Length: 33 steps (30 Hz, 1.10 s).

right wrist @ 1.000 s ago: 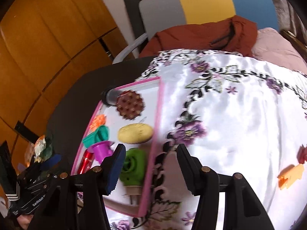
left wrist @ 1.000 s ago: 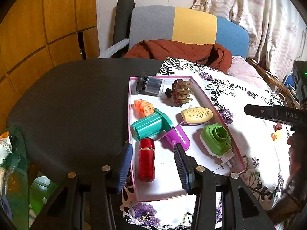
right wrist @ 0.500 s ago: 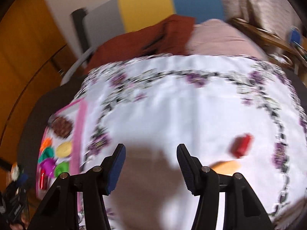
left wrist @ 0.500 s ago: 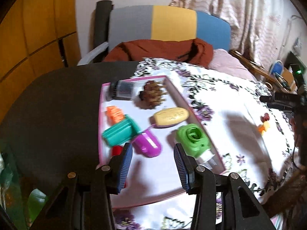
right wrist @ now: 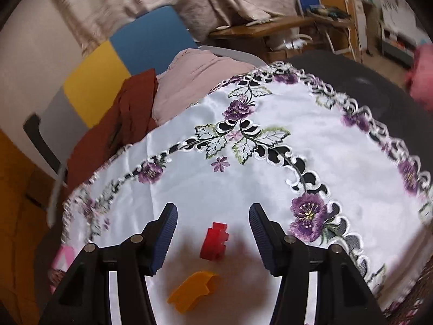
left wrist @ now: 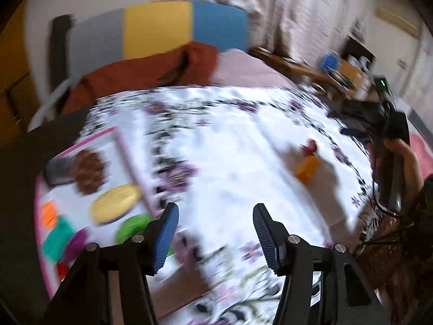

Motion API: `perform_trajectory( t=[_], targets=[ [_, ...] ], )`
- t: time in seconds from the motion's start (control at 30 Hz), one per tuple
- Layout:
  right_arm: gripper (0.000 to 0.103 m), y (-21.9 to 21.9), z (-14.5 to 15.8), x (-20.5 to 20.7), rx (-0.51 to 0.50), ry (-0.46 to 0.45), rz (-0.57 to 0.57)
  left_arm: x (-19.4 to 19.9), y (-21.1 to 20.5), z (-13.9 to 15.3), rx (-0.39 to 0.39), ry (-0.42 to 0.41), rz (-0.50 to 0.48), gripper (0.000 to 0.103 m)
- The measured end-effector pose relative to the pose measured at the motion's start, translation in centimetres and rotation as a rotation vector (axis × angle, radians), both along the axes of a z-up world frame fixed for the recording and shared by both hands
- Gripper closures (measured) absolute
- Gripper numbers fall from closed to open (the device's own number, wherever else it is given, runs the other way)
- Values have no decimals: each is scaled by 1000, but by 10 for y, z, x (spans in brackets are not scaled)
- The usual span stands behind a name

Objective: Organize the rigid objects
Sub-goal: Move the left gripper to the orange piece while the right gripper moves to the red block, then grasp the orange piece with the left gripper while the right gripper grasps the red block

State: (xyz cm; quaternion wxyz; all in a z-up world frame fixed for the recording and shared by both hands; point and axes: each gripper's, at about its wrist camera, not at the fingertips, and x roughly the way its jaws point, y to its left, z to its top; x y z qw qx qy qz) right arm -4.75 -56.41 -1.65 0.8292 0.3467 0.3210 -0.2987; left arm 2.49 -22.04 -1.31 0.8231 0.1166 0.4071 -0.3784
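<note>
From the right wrist camera, the right gripper (right wrist: 213,239) hovers low over a white satin tablecloth (right wrist: 270,178) embroidered with purple flowers. Its jaws stand wide apart and hold nothing. Between the blue ribbed fingertips (right wrist: 165,239), a small red block (right wrist: 215,241) lies on the cloth in the gripper's shadow. Just nearer the camera, an orange piece (right wrist: 193,289) lies flat beside it, the two close but not touching. Farther off, the cloth ends in a scalloped edge over a dark round table (right wrist: 360,81). Beyond that, a rust-red garment (right wrist: 119,127) and a pink cushion (right wrist: 200,75) rest on a chair with grey, yellow and blue panels (right wrist: 127,54).

The left wrist view is badly smeared by motion. The left gripper (left wrist: 216,237) also has its jaws spread wide and empty, above the same cloth. To its near left sits a pink-rimmed tray (left wrist: 40,260) holding several things: a green round item (left wrist: 132,226), a purple one (left wrist: 75,245), a teal one (left wrist: 58,237), a yellow oval (left wrist: 116,203), a small orange block (left wrist: 49,212), a brown studded disc (left wrist: 89,172), and what seems to be a dark cylinder (left wrist: 58,172). Well to the right, the orange piece (left wrist: 307,169) and red block (left wrist: 311,146) lie on the cloth, with the person's right hand (left wrist: 406,159) gripping the other tool's handle beyond them.
</note>
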Motion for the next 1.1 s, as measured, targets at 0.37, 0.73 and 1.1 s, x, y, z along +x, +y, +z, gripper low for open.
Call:
perform_trajectory(
  t=[0.37, 0.73, 1.1],
  targets=[
    [47, -9, -15, -5, 109, -2, -18, -12, -133, -29, 35, 92, -321, 45],
    [47, -17, -24, -9, 171, 0, -47, -13, -208, -59, 107, 111, -468, 54],
    [47, -15, -29, -2, 173, 31, -23, -6, -207, -71, 80, 126, -427, 75]
  ],
)
